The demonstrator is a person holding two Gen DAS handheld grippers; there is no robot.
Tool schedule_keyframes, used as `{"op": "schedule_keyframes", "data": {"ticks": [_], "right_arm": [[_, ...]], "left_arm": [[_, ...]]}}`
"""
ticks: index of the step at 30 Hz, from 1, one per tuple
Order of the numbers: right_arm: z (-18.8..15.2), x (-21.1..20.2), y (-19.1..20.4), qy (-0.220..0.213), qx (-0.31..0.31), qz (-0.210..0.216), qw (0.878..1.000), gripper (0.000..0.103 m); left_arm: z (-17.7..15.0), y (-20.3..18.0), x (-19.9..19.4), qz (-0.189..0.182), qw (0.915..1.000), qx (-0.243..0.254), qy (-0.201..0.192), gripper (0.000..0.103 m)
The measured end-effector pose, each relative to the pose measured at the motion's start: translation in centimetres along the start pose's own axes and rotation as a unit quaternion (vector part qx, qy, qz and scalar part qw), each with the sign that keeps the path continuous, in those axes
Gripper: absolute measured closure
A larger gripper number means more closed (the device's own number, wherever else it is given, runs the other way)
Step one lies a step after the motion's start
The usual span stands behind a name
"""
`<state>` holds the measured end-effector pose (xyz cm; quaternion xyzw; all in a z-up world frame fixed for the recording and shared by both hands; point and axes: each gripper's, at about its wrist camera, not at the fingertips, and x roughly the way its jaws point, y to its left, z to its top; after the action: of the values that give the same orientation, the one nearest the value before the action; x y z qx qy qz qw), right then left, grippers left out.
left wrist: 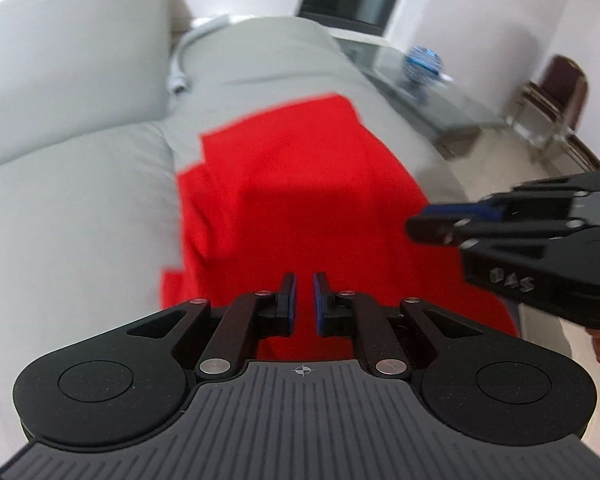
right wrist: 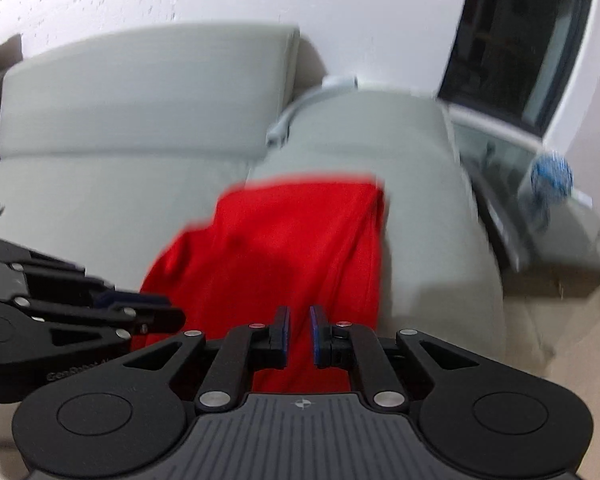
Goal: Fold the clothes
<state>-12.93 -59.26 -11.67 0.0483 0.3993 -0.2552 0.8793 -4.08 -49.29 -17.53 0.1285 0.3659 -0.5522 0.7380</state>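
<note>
A red garment [left wrist: 300,184] lies partly folded on the grey sofa seat [left wrist: 284,52], its near end hanging over the front edge. It also shows in the right wrist view [right wrist: 284,240]. My left gripper [left wrist: 304,280] hovers above the garment's near part, jaws a small gap apart with nothing between them. My right gripper [right wrist: 299,312] is likewise slightly parted and empty above the garment's near edge. In the left wrist view the right gripper [left wrist: 420,228] comes in from the right, over the garment's right edge. In the right wrist view the left gripper [right wrist: 168,312] comes in from the left.
The sofa backrest [left wrist: 72,56] rises at the left. A grey cable [left wrist: 180,64] lies in the gap by the seat. A glass side table [left wrist: 428,92] with a blue object [left wrist: 422,60] stands right of the sofa. A dark chair [left wrist: 556,100] stands far right.
</note>
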Motion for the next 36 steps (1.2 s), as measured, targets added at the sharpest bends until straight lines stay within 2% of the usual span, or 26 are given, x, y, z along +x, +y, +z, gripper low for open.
{"op": "schedule_keyframes", "data": {"ticks": [2,4,6,8,10,11,12,13,14,16,19,20,23,27,30,33,36], "right_arm": [[-1.4,0.4,0.1,0.033,0.015,-0.01,0.999,0.095],[-2.5,2.0,0.0,0.063,0.027,-0.023,0.997,0.095],[-2.5,2.8,-0.3,0.071,0.039,-0.021,0.997,0.095],[-1.6,2.1,-0.5,0.078,0.056,-0.017,0.995,0.095],[-0.5,0.0,-0.8,0.063,0.07,-0.005,0.996,0.091],[0.2,-1.8,-1.2,0.047,0.072,0.001,0.996,0.086],[1.0,-3.7,-1.5,0.033,0.072,0.006,0.997,0.075],[1.5,-4.9,-1.8,0.027,0.074,0.009,0.997,0.069],[2.3,-6.5,-2.1,0.02,0.079,0.014,0.997,0.062],[3.7,-9.4,-2.4,0.011,0.083,0.022,0.996,0.057],[5.1,-13.5,-1.4,-0.001,0.069,0.032,0.997,0.039],[5.3,-14.5,-0.9,-0.002,0.063,0.032,0.998,0.034],[5.2,-16.6,0.2,0.014,0.055,0.024,0.998,0.03],[4.8,-18.5,0.9,0.034,0.062,0.011,0.997,0.017],[4.3,-19.9,1.5,0.044,0.071,-0.004,0.996,0.013],[3.7,-20.8,2.2,0.048,0.069,-0.016,0.996,0.007],[3.3,-20.8,3.1,0.059,0.057,-0.02,0.996,0.006]], "left_arm": [[-0.7,-1.1,1.0,0.009,0.9996,0.002,0.025,0.092],[-1.3,-1.8,3.5,0.027,0.9968,0.004,0.075,0.093],[-0.7,-2.1,4.8,0.037,0.9943,0.0,0.1,0.093],[0.4,-2.4,4.3,0.044,0.9925,0.0,0.114,0.092],[1.3,-2.7,2.5,0.053,0.9932,0.011,0.103,0.087],[1.7,-2.8,1.2,0.06,0.9941,0.016,0.089,0.072],[2.3,-3.0,-0.7,0.071,0.9949,0.02,0.068,0.064],[2.6,-3.0,-2.0,0.08,0.9952,0.02,0.053,0.058],[3.0,-3.1,-3.3,0.088,0.9951,0.017,0.042,0.058],[3.9,-3.4,-6.3,0.104,0.9942,0.004,0.029,0.057],[4.4,-3.7,-8.9,0.116,0.993,-0.011,0.024,0.046],[4.4,-4.0,-10.0,0.122,0.9921,-0.013,0.024,0.046],[3.7,-4.9,-12.8,0.137,0.9899,-0.016,0.031,0.043],[2.8,-5.3,-14.9,0.142,0.9887,-0.026,0.04,0.041],[2.0,-4.8,-16.1,0.139,0.9884,-0.042,0.043,0.035],[1.3,-4.8,-16.8,0.147,0.9866,-0.049,0.051,0.034],[0.7,-4.8,-17.0,0.15,0.9855,-0.052,0.061,0.034]]}}
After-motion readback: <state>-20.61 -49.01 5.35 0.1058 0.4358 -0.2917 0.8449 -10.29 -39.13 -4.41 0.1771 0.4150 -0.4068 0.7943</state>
